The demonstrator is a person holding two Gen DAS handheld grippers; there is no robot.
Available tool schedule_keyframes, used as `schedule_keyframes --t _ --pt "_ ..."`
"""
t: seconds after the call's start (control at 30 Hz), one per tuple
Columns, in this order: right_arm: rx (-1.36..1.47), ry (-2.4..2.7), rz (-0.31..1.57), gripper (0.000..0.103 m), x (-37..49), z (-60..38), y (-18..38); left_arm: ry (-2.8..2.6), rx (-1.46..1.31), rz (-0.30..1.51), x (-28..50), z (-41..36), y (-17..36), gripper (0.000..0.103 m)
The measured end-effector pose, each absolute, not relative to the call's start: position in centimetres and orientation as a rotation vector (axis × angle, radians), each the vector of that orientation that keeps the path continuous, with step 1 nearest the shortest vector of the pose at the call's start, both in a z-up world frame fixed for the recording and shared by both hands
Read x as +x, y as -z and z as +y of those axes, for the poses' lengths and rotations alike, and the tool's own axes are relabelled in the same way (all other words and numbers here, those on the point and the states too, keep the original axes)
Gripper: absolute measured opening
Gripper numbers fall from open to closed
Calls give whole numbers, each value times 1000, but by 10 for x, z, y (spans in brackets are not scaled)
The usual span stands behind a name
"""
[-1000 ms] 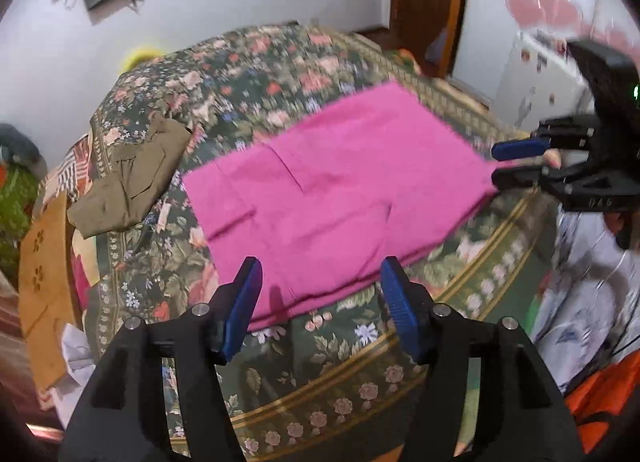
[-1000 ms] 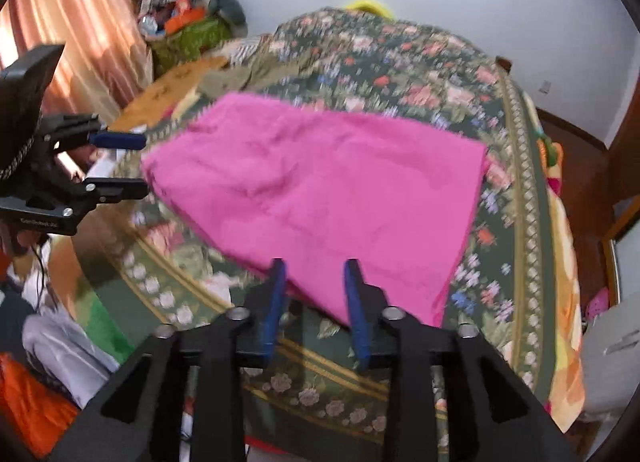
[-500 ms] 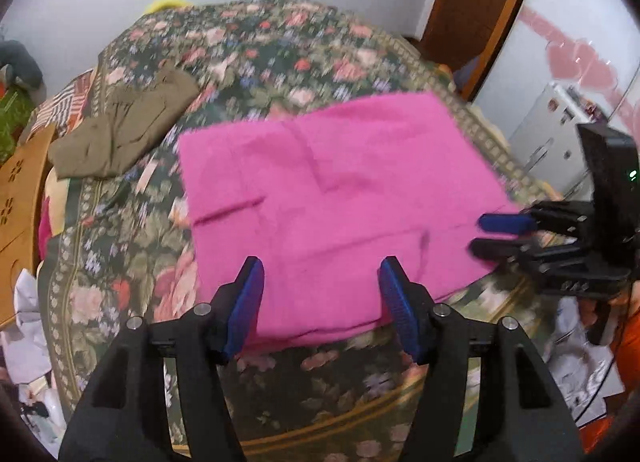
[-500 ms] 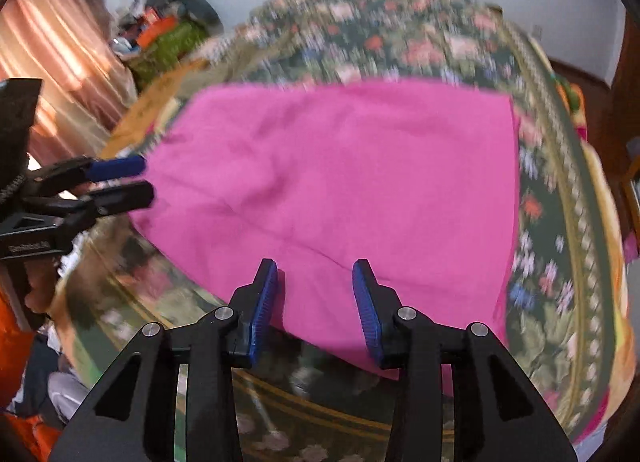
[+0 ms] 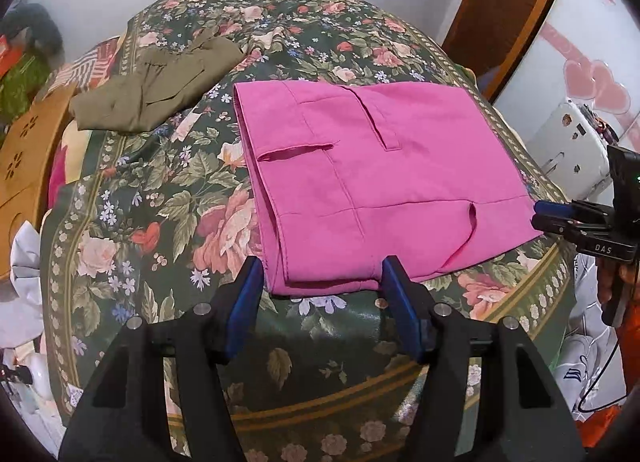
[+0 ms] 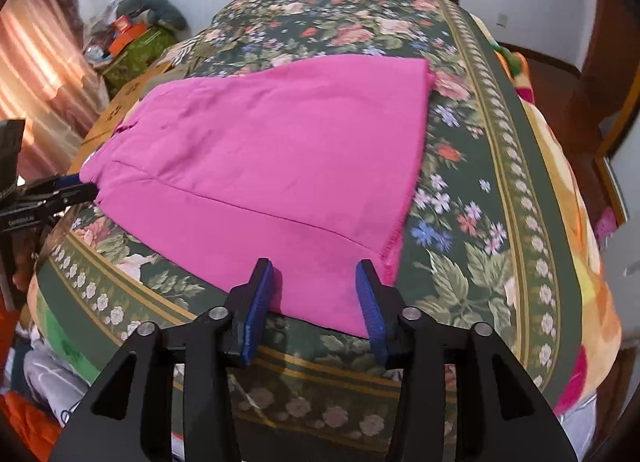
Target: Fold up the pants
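Left gripper (image 5: 322,288) and right gripper (image 6: 316,288) — both spread wide, holding nothing.
Pink pants (image 5: 372,181) lie flat mid-frame on the floral bed (image 5: 160,197) — near edge between each gripper's fingers.

the right wrist view is smeared at 12 o'clock, where the far end of the bed (image 6: 360,9) loses its flower pattern. the clutter pile (image 6: 128,29) at 10 o'clock is too blurred to name. in the left wrist view the right tool (image 5: 538,213) at 3 o'clock is cut by the frame edge, and whether its tips touch the pink pants (image 5: 380,181) cannot be told. the olive garment (image 5: 156,89) at 10 o'clock is bunched, its type unclear.
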State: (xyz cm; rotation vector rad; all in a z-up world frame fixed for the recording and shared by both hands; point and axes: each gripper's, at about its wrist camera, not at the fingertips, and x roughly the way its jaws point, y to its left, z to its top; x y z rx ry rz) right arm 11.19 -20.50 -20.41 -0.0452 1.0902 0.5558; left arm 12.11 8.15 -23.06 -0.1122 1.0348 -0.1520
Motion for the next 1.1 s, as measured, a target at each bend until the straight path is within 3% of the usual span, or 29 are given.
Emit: schedule_keyframes --t 0.23,0.43,0.67,0.9,0.93,1.03,1.1 --pt "-63 -534 1079 41 124 -209 187 155 -90 968 125 90 196 62" --pt "-33 -508 987 50 154 -215 164 80 -91 930 164 106 173 62" --pt "-20 -464 945 50 213 -212 162 44 -204 989 235 128 192 62" --pt "17 -403 979 50 281 -209 196 53 -294 1063 280 134 225 62" --pt "29 -407 997 50 290 -208 204 50 -299 1077 282 134 230 61" --pt "43 -418 1028 50 306 -203 220 66 -347 1125 289 133 250 40" --pt "32 -453 1033 39 308 -198 226 53 -312 1095 287 128 251 36"
